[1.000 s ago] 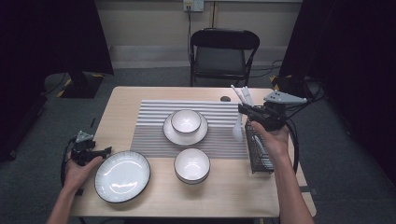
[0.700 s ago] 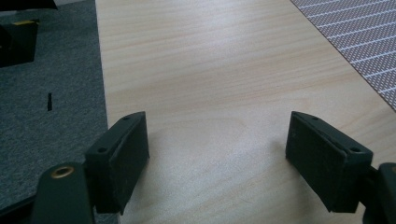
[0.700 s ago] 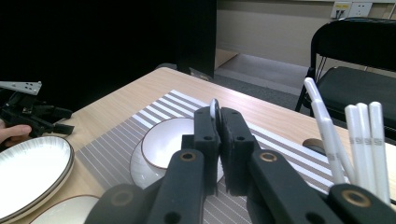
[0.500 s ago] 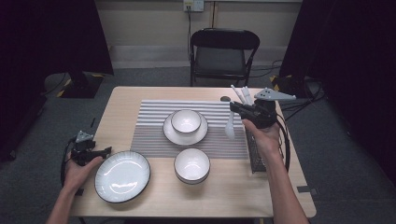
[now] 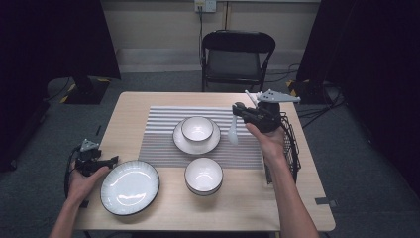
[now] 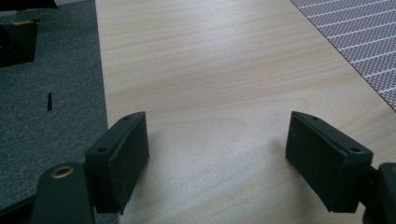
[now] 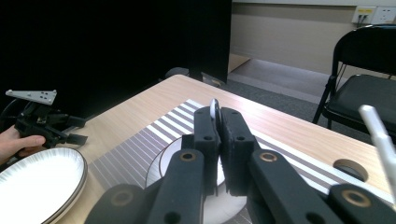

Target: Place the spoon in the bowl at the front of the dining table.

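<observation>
Right hand-held gripper (image 5: 236, 113), centre right of the high view: jaws clamped shut on a white spoon (image 5: 233, 133), which hangs bowl-down above the striped mat (image 5: 158, 144), just right of the small bowl (image 5: 197, 128) on its saucer (image 5: 184, 144). In the right gripper view the spoon's handle (image 7: 214, 112) shows edge-on between the closed jaws. Left hand-held gripper (image 5: 113, 160), lower left: jaws wide apart, holding nothing, over bare counter (image 6: 224, 70) beside the large plate (image 5: 130, 186). A second bowl (image 5: 203, 175) sits at lower centre.
</observation>
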A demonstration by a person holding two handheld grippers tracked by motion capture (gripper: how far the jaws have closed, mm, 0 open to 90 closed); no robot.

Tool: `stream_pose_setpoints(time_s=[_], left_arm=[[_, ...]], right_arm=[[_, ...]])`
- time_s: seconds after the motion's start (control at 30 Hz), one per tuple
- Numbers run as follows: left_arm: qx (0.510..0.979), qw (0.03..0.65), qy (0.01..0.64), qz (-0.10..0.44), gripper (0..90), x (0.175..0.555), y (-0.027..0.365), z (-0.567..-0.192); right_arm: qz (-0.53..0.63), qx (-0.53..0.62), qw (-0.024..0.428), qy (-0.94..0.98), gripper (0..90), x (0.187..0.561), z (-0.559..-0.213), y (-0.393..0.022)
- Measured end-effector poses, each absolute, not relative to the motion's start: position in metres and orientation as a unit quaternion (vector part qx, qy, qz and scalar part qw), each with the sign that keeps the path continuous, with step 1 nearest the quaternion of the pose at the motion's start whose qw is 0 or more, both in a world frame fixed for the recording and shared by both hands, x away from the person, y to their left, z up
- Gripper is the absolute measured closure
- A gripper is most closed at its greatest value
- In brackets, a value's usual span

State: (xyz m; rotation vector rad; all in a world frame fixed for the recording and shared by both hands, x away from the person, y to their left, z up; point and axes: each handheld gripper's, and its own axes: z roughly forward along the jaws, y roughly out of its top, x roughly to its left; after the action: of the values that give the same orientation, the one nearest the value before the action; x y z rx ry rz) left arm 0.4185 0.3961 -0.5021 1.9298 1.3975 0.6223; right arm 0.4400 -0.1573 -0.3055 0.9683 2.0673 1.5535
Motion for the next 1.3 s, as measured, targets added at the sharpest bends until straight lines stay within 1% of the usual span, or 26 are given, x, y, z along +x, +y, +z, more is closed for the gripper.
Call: stream_pose_setpoints(time_s=[0.77, 1.3], left_arm=[[0.739, 0.334, 0.535, 0.238, 21.0, 0.419, 0.396, -0.502], [0.738, 0.334, 0.535, 0.239, 21.0, 0.419, 0.396, -0.502]], right_arm=[[0.543, 0.341, 0.178, 0.747, 86.2, 0.463, -0.311, -0.11], [0.537, 0.341, 0.175, 0.751, 86.2, 0.485, -0.312, -0.088]])
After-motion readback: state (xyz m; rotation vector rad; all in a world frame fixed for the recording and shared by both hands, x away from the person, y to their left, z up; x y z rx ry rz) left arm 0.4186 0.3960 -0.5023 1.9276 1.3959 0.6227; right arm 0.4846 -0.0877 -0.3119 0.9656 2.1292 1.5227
